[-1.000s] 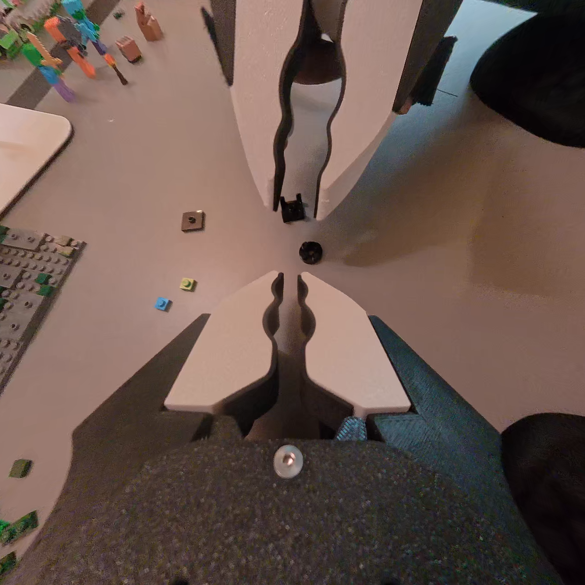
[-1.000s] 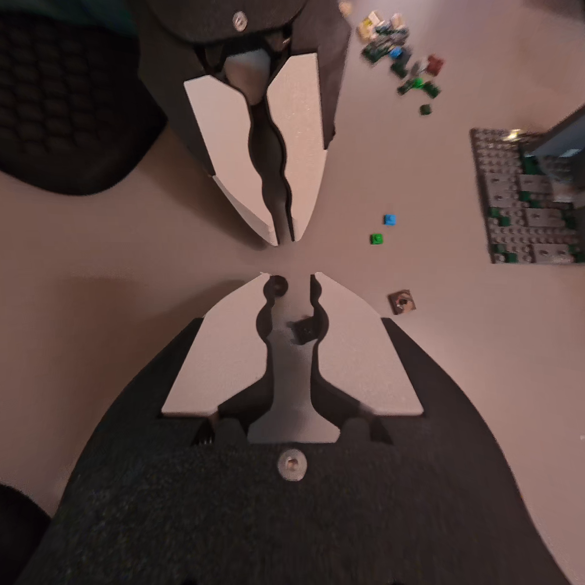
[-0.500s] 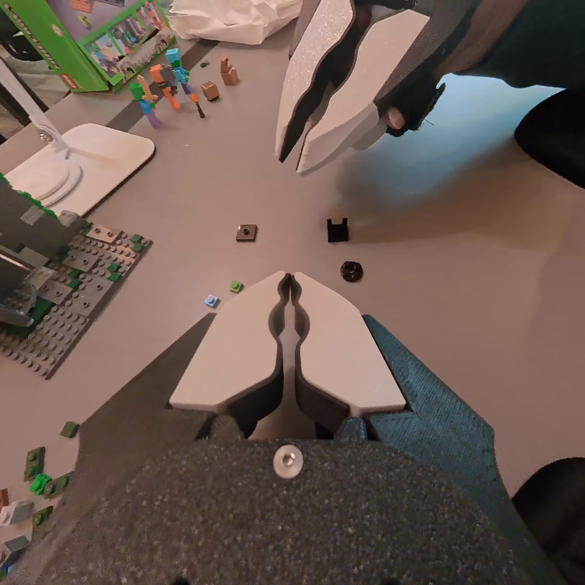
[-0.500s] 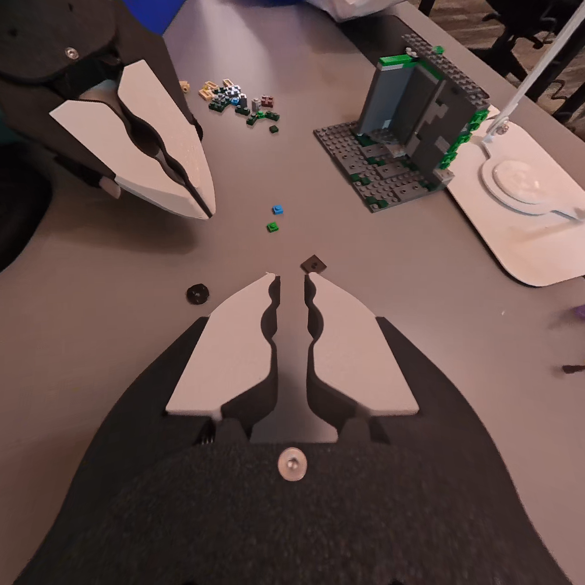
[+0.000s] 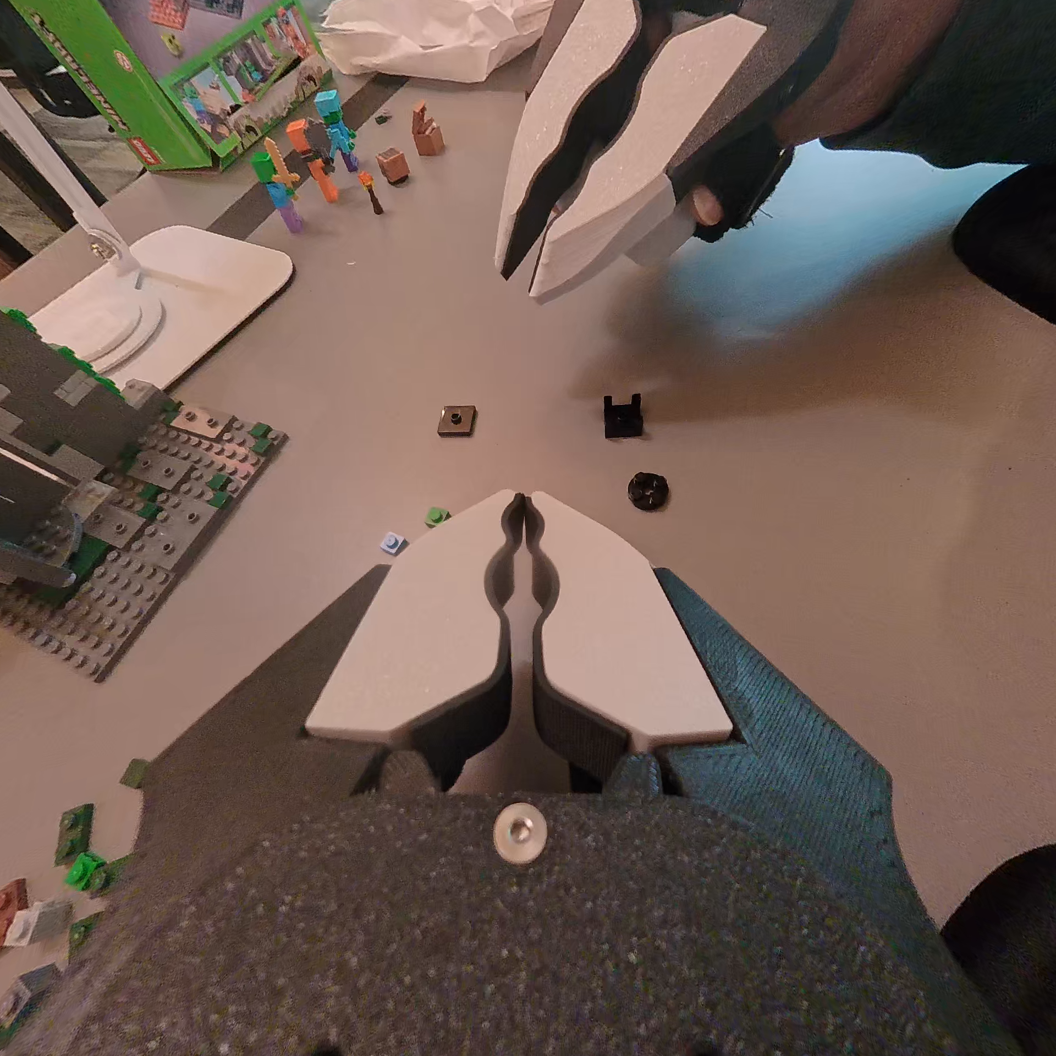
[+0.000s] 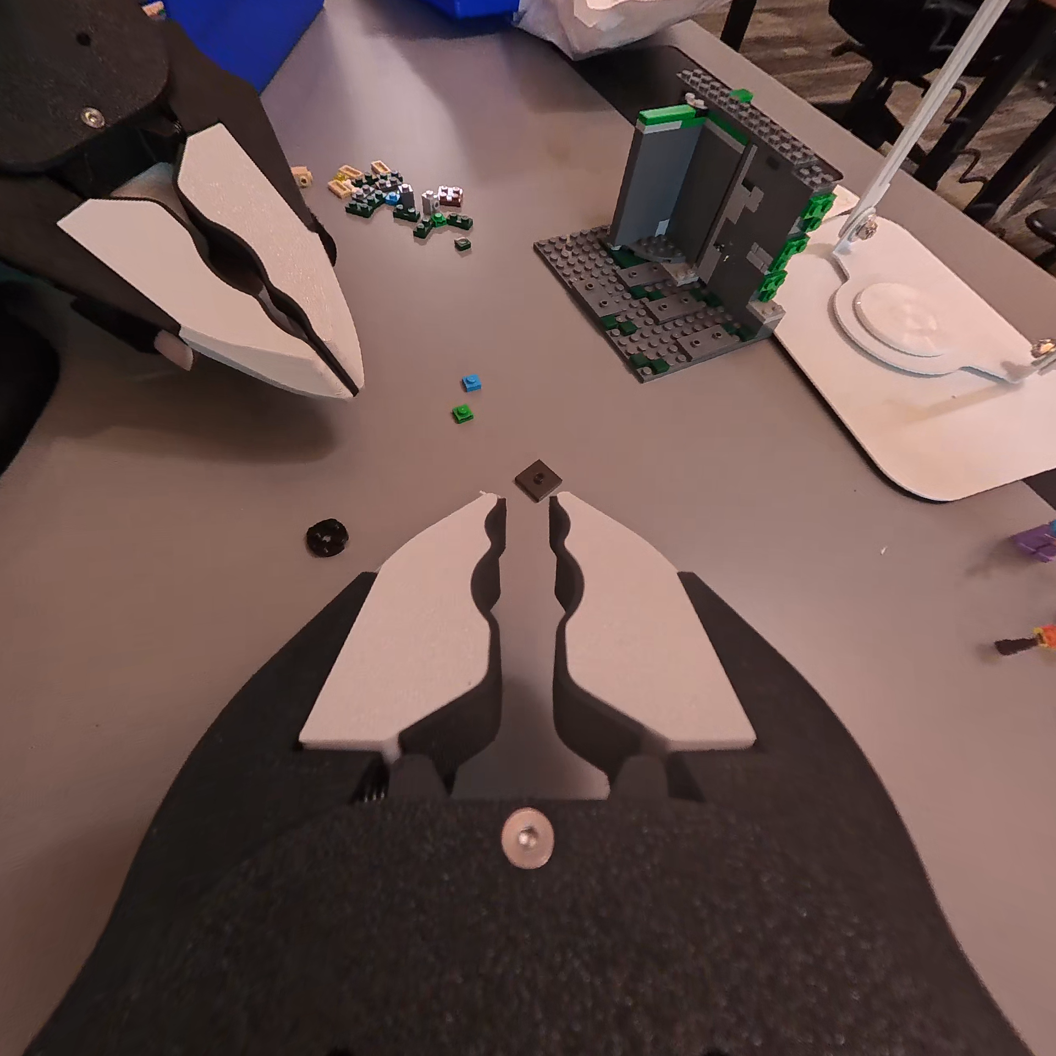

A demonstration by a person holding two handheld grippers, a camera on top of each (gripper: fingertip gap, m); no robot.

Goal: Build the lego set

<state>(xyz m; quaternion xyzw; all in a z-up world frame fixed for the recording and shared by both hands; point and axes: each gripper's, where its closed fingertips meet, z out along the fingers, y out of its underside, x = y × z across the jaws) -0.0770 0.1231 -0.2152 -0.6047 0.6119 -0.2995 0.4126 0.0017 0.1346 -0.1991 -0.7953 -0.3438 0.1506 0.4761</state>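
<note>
Gripper status, mine: left gripper [image 5: 523, 498] clenched empty, right gripper [image 6: 527, 498] parted and empty above the bench [image 6: 743, 571]; lego build [image 6: 703, 240] part-raised on its grey baseplate, while dark square plate [image 6: 538, 479], black round piece [image 6: 326, 537] and black clip piece [image 5: 623, 418] lie unplaced.

Printed writing shows on one thing only: the green box [image 5: 166, 86] at the far left corner of the table [image 5: 800, 571] in the left wrist view. It bears a line of white lettering along its green edge, a small red square logo at its lower corner and colour scenes on its front, the lettering lying slanted and partly cut off by the picture's edge. No writing, number or sign can be made out on the bricks, the grey build, the white stand or either gripper.
</note>
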